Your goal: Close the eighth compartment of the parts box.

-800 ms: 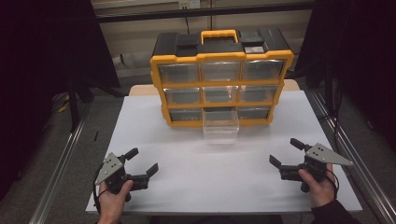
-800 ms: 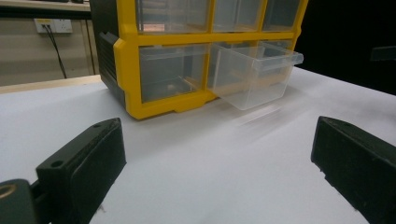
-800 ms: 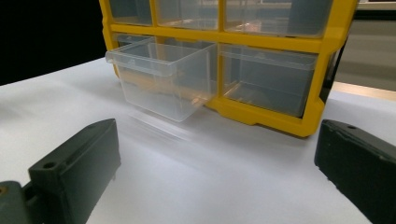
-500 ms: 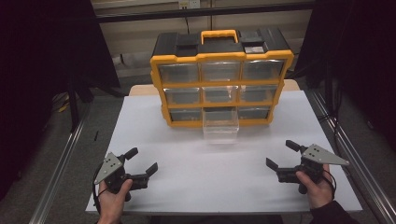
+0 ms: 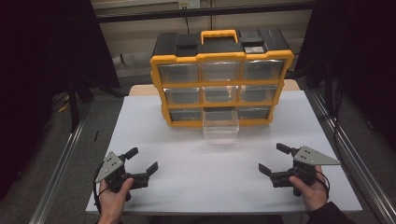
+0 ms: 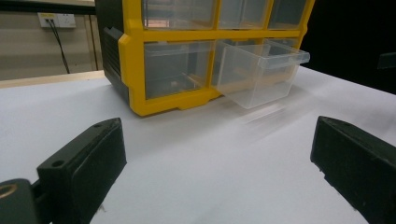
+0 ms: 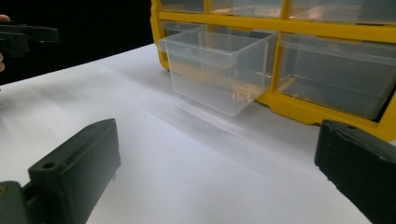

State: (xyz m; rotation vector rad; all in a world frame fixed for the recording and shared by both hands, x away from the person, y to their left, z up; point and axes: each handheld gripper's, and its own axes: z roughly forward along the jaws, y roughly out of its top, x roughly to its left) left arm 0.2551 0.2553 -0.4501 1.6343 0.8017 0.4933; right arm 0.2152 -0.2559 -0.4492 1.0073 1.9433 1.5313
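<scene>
- The clear drawer point(image 5: 220, 127) sticks out of the bottom middle slot of the yellow organizer point(image 5: 222, 79), which stands at the far middle of the white desk point(image 5: 187, 149). Its front overhangs the desk and points toward the person.
- From both grippers the drawer lies ahead and inward: up and to the right of the left gripper point(image 5: 141, 160), up and to the left of the right gripper point(image 5: 273, 159). It slides along the line from the organizer to the person, so closing it looks like a straight push away from the person.
- Both grippers sit near the front edge of the desk, well apart from the drawer. The right gripper looks slightly nearer, though the difference is small.
- The left gripper's jaws stand spread wide, holding and touching nothing.
- The right gripper's jaws are likewise spread wide and empty; its own view shows the drawer point(image 7: 217, 70) between them, farther off.
</scene>
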